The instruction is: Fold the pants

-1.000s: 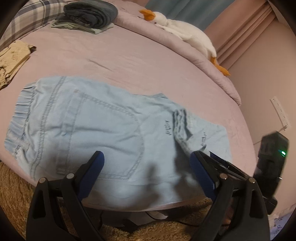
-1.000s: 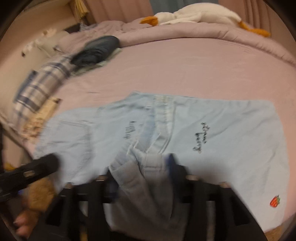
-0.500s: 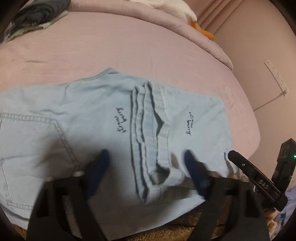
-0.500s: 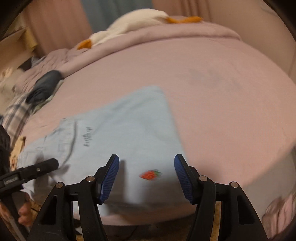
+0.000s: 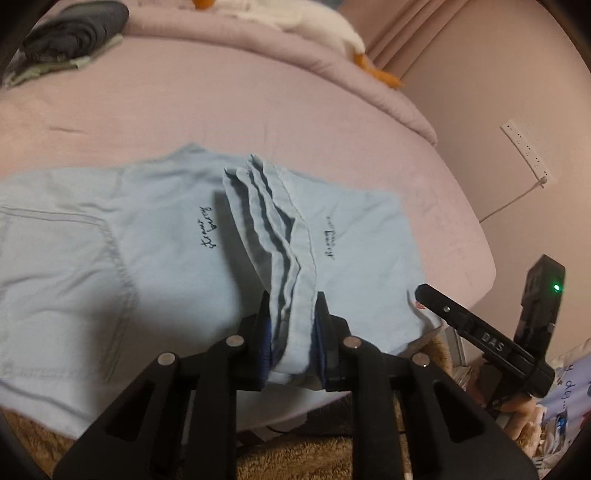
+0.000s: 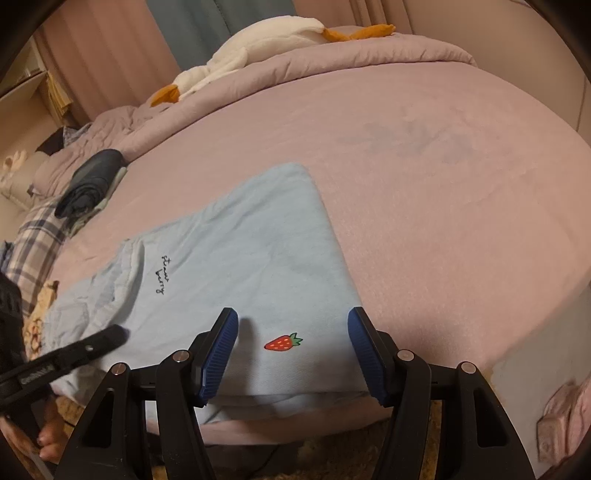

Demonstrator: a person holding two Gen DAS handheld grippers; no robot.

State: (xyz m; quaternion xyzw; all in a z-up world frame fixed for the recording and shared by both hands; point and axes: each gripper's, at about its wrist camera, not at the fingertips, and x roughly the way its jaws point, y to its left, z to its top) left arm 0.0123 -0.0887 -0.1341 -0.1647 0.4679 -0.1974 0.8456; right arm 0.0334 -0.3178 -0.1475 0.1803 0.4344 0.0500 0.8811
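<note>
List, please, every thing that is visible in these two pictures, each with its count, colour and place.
pants: one, light blue, flat at the bed's near edge
bed: one, pink cover
goose plush: one, white and orange, far side of the bed
folded clothes: one dark pile, far left
power strip: one, white, on the wall
left gripper: black, blue pads, shut on the pants' bunched hems
right gripper: black, blue pads, open around the strawberry print

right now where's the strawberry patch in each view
Left wrist: only a red sliver of the strawberry patch shows, at the pants' near right corner, beside the right gripper.
Right wrist: in full, low centre, between the open blue fingers.
Shared landmark: the plush goose at the bed's far edge.
</note>
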